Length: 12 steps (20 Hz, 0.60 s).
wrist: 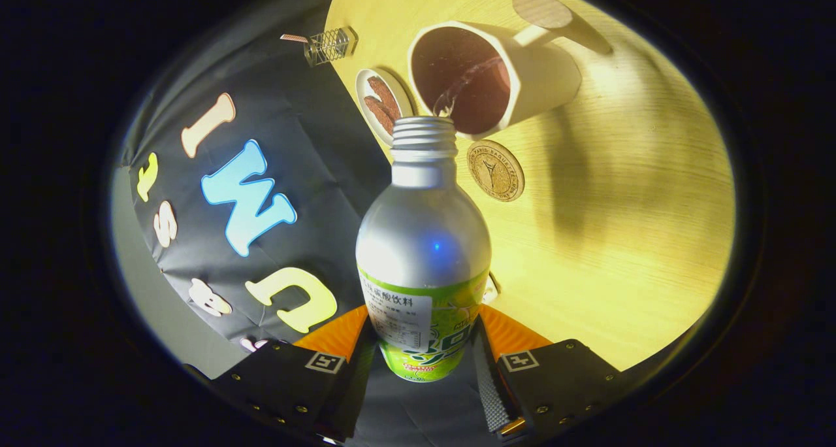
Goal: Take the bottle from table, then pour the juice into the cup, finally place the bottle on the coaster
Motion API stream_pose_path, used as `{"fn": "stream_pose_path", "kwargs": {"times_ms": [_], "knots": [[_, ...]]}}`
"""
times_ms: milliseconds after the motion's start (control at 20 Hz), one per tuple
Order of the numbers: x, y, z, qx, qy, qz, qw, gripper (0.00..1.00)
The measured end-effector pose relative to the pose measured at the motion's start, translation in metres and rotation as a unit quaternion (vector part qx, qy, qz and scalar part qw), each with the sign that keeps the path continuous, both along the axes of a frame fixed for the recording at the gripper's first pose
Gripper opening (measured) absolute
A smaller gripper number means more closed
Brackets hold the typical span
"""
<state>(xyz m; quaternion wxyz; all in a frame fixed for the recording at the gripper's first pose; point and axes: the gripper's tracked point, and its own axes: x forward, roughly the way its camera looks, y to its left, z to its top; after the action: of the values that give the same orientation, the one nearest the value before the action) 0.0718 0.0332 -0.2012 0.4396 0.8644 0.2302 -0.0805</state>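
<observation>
Bottle [423,251] sits clamped between both fingers of the gripper [424,359], tipped w/ its open threaded neck at the cup [496,74] rim — thin stream running in. Coaster [496,170] lies just beside the neck, on the table [640,225], near the cup.

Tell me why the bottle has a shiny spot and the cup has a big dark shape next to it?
In the gripper view, a lamp glints off the silver bottle held in the tool, the cup throws a long shadow across the table, and the fisheye lens bends everything round.
</observation>
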Motion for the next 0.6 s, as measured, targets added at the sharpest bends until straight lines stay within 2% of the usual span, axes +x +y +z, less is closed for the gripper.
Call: {"fn": "stream_pose_path", "kwargs": {"times_ms": [600], "knots": [[0.002, -0.015, 0.015, 0.036, 0.000, -0.020, 0.999, 0.72]]}}
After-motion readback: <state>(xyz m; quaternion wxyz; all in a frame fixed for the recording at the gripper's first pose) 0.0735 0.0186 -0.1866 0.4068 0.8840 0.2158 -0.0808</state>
